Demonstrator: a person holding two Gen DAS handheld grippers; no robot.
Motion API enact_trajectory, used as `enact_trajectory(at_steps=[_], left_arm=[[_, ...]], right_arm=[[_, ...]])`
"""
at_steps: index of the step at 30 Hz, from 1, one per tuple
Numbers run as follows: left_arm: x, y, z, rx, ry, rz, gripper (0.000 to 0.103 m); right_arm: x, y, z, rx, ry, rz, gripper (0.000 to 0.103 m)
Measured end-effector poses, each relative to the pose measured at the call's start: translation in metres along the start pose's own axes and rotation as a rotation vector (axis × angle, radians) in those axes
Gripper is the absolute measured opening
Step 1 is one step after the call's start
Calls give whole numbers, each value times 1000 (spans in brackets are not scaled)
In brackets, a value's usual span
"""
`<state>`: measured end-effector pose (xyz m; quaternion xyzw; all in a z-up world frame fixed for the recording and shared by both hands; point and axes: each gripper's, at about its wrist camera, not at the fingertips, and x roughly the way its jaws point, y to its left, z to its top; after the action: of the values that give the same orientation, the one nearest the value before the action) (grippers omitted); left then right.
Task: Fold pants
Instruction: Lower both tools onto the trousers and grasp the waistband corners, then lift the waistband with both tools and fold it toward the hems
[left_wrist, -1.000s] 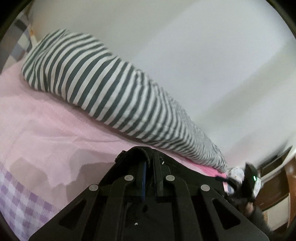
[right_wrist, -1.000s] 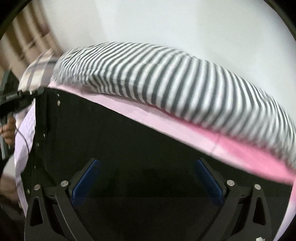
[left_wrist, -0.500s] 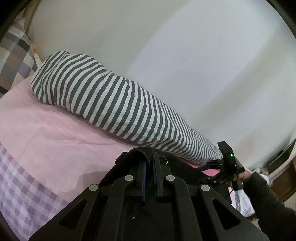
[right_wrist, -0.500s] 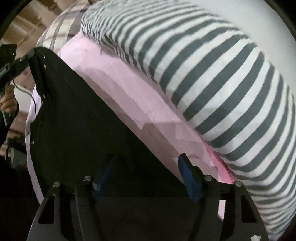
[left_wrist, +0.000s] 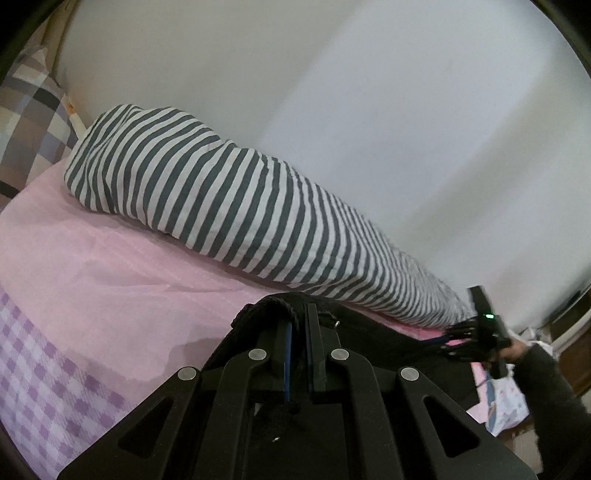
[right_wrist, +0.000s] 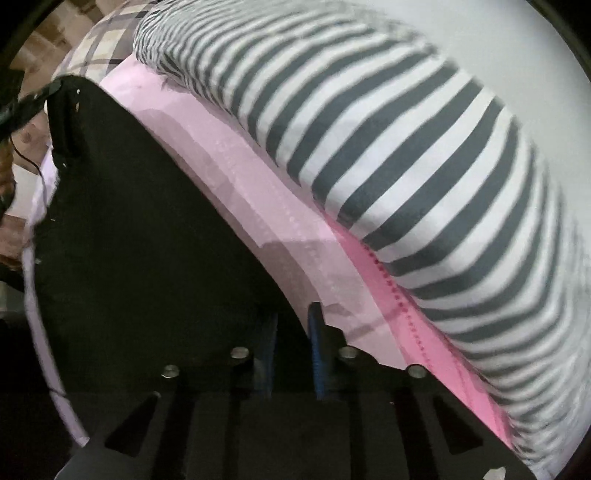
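Black pants (right_wrist: 147, 240) lie spread on a pink sheet (right_wrist: 295, 240). In the left wrist view a bunched edge of the pants (left_wrist: 269, 308) sits between the fingers of my left gripper (left_wrist: 299, 328), which is shut on it. My right gripper (right_wrist: 291, 332) points steeply down at the pants' near edge. Its jaws are closing, the blue pads (right_wrist: 316, 332) are close together and black cloth is pinched between them. The left wrist view shows the right gripper (left_wrist: 469, 332) far right, low on the pants. The left gripper (right_wrist: 26, 103) shows at the pants' far corner.
A long rolled grey-and-white striped quilt (left_wrist: 240, 206) lies along the white wall behind the pants. A checked pillow (left_wrist: 26, 122) sits at the bed's head. The sheet's purple checked border (left_wrist: 44, 369) runs along the near edge. A person's dark sleeve (left_wrist: 546, 387) is at lower right.
The right gripper has tilted down over the pants' edge and its jaws have gone from wide open to nearly together on the cloth. The left gripper stays shut on the pants.
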<state>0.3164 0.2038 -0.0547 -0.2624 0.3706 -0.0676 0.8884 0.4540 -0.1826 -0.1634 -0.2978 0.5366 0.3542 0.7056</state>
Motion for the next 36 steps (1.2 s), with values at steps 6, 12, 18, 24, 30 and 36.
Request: enact_trajectory(at_steps=[6, 12, 18, 24, 30, 36], left_arm=[[-18, -5, -6, 39, -18, 0, 5], [-54, -16, -23, 93, -25, -42, 6], [-92, -21, -61, 162, 15, -57, 6], [-115, -7, -119, 181, 122, -29, 7], [-110, 11, -180, 174, 249, 45, 9], [-91, 16, -218, 238, 346, 151, 11]], right_arm=[[-49, 47, -32, 75, -144, -134, 8], [-92, 104, -95, 165, -236, -238, 7], [-101, 146, -159, 272, -264, -237, 7], [-69, 181, -207, 402, -255, -169, 6], [-42, 195, -233, 477, -242, -151, 6], [-31, 200, -238, 518, -225, -177, 6]])
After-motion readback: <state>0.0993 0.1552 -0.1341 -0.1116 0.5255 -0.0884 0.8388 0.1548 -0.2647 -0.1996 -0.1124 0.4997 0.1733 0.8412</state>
